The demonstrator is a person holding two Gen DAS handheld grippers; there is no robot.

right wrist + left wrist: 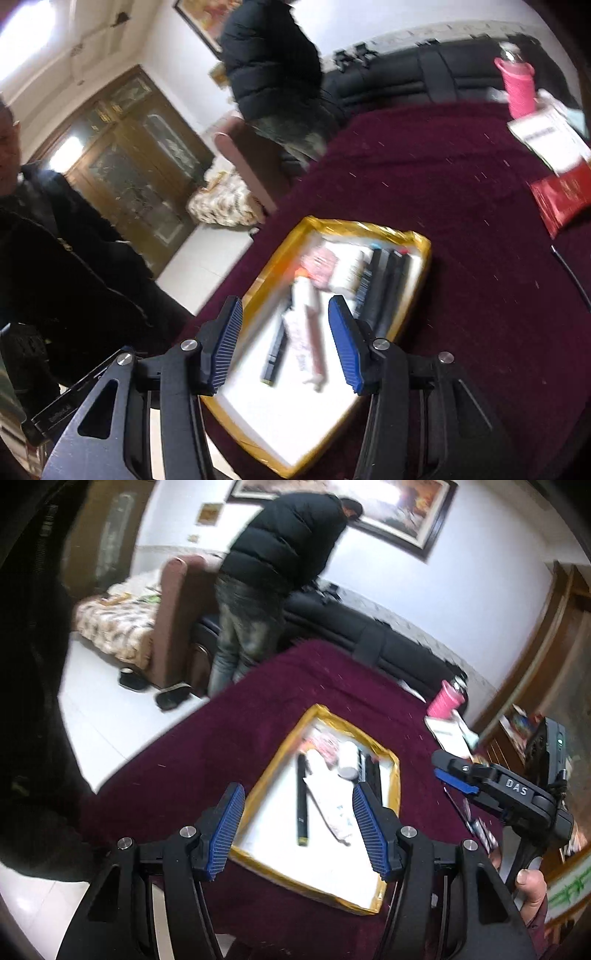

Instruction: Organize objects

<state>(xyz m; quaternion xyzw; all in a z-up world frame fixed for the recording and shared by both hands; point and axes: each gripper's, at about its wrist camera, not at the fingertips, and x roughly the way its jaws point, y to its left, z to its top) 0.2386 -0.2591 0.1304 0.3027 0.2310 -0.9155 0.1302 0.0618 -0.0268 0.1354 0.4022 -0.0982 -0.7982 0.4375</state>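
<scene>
Pen lies lengthwise in tray, beside tube.

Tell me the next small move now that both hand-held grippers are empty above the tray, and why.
Probably swing the right hand-held gripper toward the red packet lying loose on the maroon cloth. The gold-rimmed tray already holds the black pen, the tube and the white bottle, and nothing sits between either gripper's fingers.
</scene>
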